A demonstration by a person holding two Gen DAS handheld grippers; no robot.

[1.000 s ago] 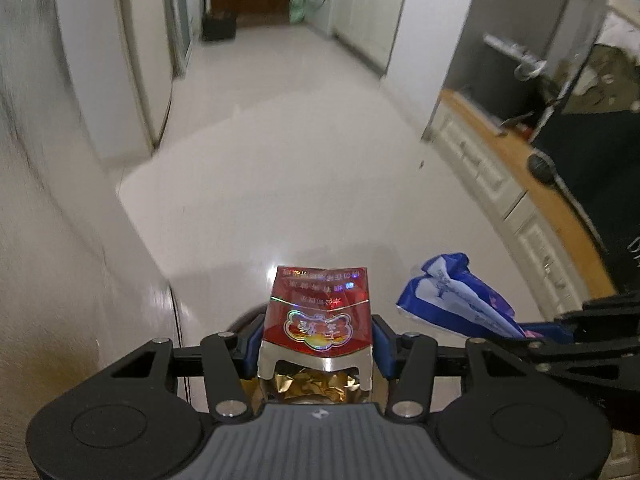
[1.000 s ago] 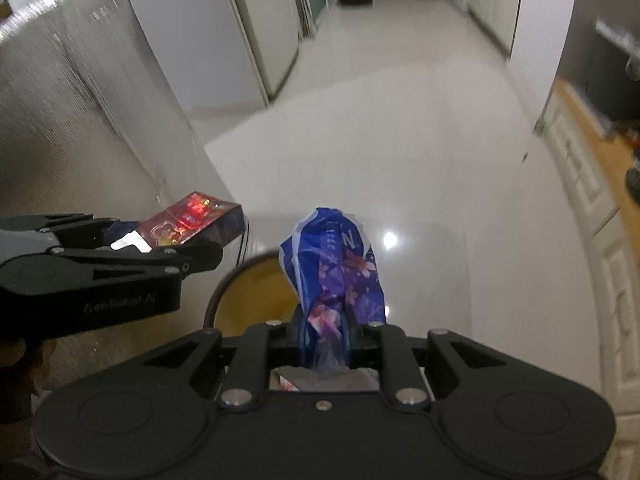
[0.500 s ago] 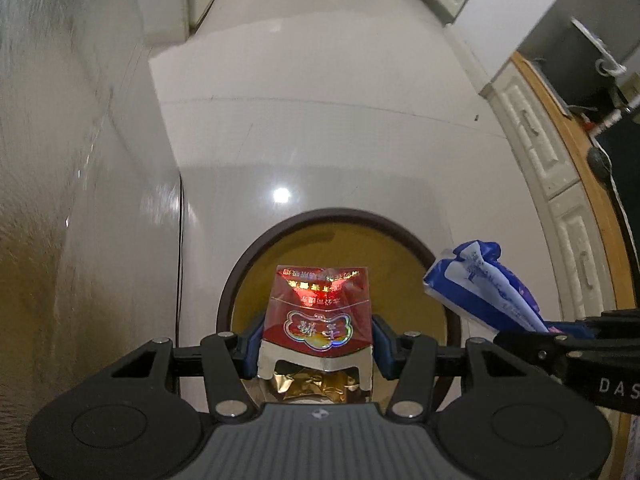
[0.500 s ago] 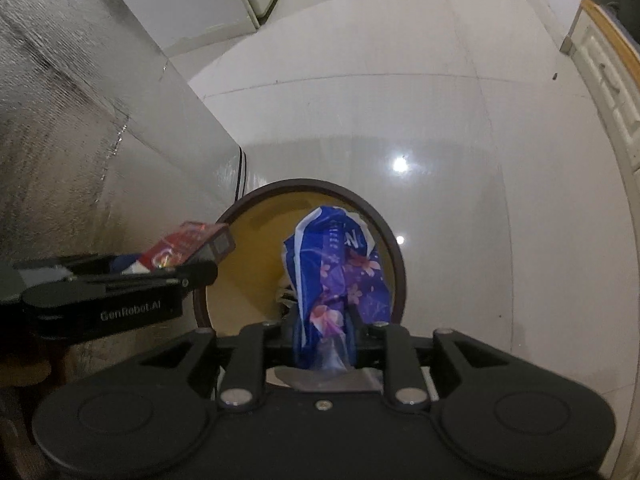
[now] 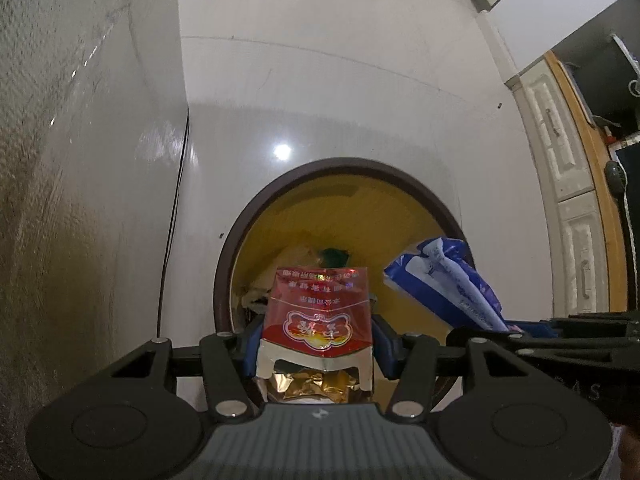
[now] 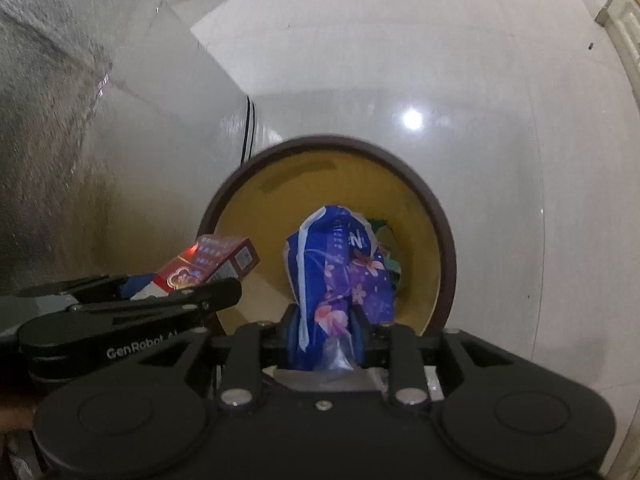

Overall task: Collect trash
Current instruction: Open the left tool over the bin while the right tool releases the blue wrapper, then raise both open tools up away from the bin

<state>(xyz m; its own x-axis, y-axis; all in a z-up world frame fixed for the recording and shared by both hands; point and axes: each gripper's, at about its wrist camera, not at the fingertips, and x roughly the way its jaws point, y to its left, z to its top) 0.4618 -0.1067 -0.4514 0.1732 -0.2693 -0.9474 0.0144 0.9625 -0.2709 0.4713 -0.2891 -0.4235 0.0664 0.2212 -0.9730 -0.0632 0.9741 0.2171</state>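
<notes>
Glossy white floor carries a round brown-rimmed yellow bin (image 5: 420,184). Left gripper (image 5: 316,344) fingers clamp a red cigarette pack (image 5: 318,312); right gripper (image 6: 324,320) fingers pinch a blue floral plastic wrapper (image 6: 340,272), both above the opening. Risk: the light wrapper may cling or drift outside the rim.

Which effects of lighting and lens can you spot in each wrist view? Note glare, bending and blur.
Left wrist view: a lamp's bright glare spot shines on the glossy floor beyond the bin; cabinet fronts bow outward and the corners go black. Right wrist view: the same kind of glare spot on the floor; the bin's rim looks soft, the foil-faced wall streaked.
</notes>
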